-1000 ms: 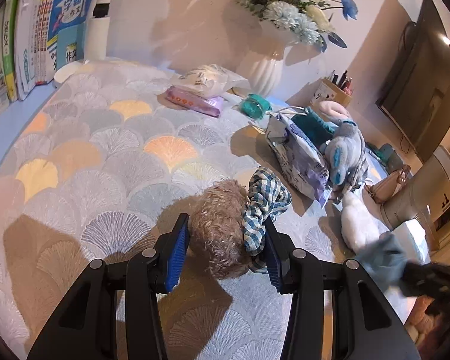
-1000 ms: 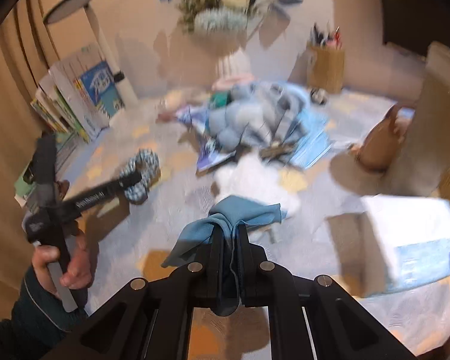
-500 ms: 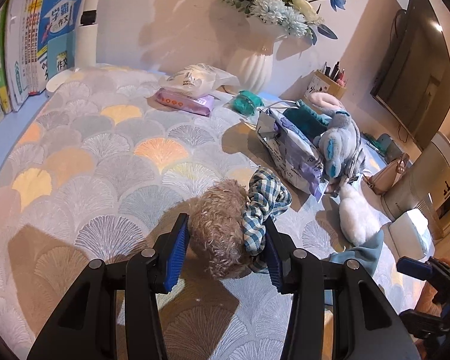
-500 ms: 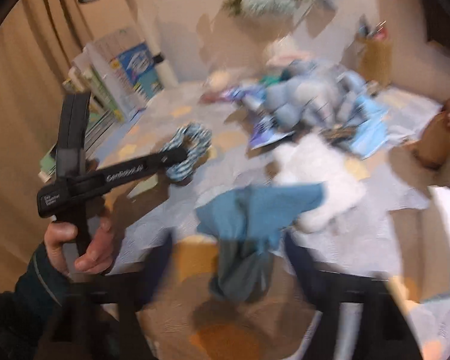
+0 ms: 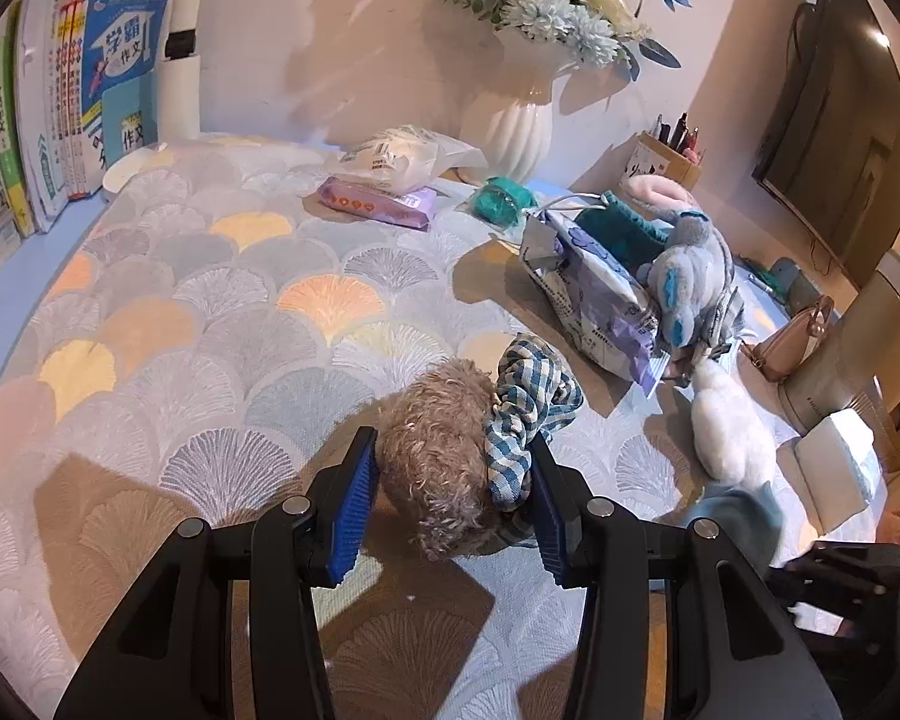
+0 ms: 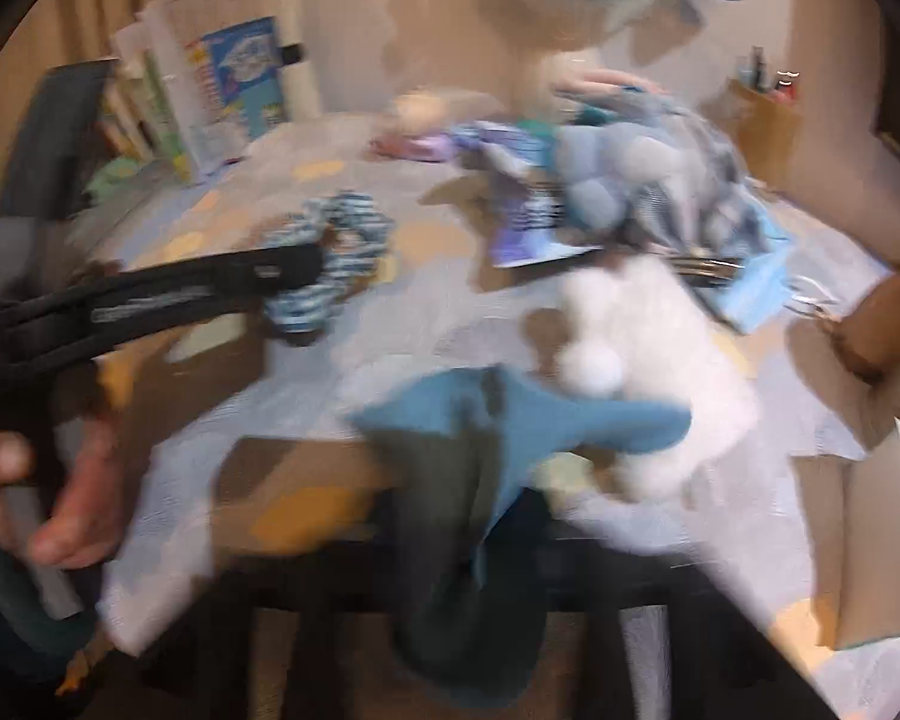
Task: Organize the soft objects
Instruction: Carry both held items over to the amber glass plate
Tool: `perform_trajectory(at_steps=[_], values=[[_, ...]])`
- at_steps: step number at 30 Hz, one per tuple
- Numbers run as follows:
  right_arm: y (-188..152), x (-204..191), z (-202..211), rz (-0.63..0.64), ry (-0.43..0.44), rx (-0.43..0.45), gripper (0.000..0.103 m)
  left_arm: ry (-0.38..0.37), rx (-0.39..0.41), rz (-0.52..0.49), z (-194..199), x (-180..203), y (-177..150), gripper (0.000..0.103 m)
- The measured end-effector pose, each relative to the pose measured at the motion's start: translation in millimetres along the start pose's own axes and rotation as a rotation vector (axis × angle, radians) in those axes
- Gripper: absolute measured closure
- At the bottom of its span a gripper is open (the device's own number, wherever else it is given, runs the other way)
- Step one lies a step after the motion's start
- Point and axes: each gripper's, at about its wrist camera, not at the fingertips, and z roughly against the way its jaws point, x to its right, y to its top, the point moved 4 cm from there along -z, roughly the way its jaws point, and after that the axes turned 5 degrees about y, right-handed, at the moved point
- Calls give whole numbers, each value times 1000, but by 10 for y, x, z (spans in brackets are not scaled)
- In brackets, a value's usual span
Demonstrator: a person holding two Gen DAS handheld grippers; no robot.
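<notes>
My left gripper (image 5: pixel 453 504) is shut on a curly tan scrunchie (image 5: pixel 438 462) and a blue checked scrunchie (image 5: pixel 525 402), low over the table. The checked scrunchie also shows in the right wrist view (image 6: pixel 330 258). A blue cloth (image 6: pixel 510 420) lies in front of my right gripper (image 6: pixel 468 570), whose jaws stand wide apart in a blurred frame. The cloth's corner shows in the left wrist view (image 5: pixel 738 510). A white plush (image 5: pixel 726 426) lies beside it. A grey-blue plush (image 5: pixel 684 282) sits in a patterned bag (image 5: pixel 588 300).
A white vase with flowers (image 5: pixel 522 120), a purple wipes pack (image 5: pixel 378 201), a pen holder (image 5: pixel 666 162), books (image 5: pixel 60 108) at the back left, a brown purse (image 5: pixel 792 342) and a tissue box (image 5: pixel 834 462) at the right stand on the patterned tablecloth (image 5: pixel 210 312).
My right gripper has opened and let go of the blue cloth, which dropped to the table by the white plush. My left gripper keeps its hold and has barely moved.
</notes>
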Motion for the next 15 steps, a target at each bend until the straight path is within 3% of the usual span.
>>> perform_trajectory(at_steps=[5,9,15], values=[[-3,68,508,-24,31,122,95,-106,44,1,368,307,65,59],[30,309,1076,-73,16,231,95,-180,94,-133,656,955,233,59],[-48,938,1845,-201,-98,346,95,-329,45,-297,600,2040,316,59]])
